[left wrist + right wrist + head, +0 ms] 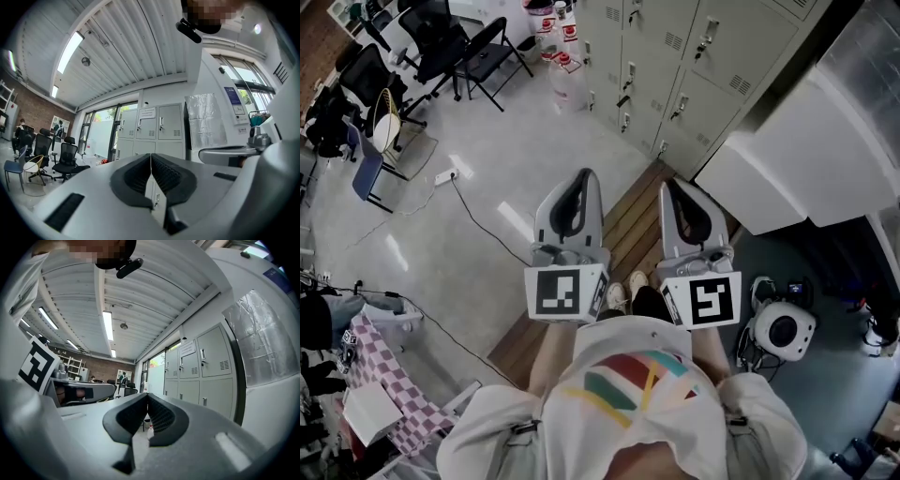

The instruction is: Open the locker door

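locker door (712, 101) well ahead, jaws together

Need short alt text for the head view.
Seen from above, a person holds the left gripper and right gripper, both shut and empty, pointing toward a bank of grey lockers with closed doors. They stand on wooden decking; office chairs stand at upper left.

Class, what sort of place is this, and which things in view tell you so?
Probably an office or lab workspace: a row of grey metal lockers, black office chairs and ceiling strip lights.
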`<state>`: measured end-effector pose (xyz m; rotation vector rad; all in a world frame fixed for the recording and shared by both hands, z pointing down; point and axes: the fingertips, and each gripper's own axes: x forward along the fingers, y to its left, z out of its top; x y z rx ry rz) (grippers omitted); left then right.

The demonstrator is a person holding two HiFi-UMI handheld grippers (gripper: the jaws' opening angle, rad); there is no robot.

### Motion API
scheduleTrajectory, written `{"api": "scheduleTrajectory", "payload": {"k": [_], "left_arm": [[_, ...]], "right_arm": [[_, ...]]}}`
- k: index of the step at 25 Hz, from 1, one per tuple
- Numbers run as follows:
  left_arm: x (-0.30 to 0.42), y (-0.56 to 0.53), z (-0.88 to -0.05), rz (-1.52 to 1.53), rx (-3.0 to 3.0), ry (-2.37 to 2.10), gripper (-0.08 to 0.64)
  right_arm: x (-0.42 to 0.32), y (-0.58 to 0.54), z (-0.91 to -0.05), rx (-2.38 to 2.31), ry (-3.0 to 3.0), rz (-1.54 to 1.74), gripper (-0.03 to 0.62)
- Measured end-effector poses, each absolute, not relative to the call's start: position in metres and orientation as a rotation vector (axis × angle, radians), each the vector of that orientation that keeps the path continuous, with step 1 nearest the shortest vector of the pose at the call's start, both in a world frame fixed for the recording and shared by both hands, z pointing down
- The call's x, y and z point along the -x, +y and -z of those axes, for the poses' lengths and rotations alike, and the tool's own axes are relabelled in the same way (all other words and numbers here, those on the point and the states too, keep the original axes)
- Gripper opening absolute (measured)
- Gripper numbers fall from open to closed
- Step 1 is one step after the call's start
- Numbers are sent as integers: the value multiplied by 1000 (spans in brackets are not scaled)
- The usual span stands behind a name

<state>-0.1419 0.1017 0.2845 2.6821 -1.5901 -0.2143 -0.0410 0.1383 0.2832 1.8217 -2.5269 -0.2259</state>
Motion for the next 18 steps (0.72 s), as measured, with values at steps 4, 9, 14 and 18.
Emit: {"api": "scheduleTrajectory", "payload": {"k": [4,9,14,18], "left_arm": [[132,97,-286,211,-2678,-1588,15],[118,89,-285,211,-2681,-1601,15],[101,64,-285,210,-2665,-1645,15],[80,37,-281,224,-2667,-1673,15]], "right_arm": [[29,135,-287,-1827,-2511,219,5],[12,122,-289,-1822,-2523,202,5],[0,94,-285,-1772,-2601,195,5],[-21,69,-285,-1720,-2627,240,5]]}}
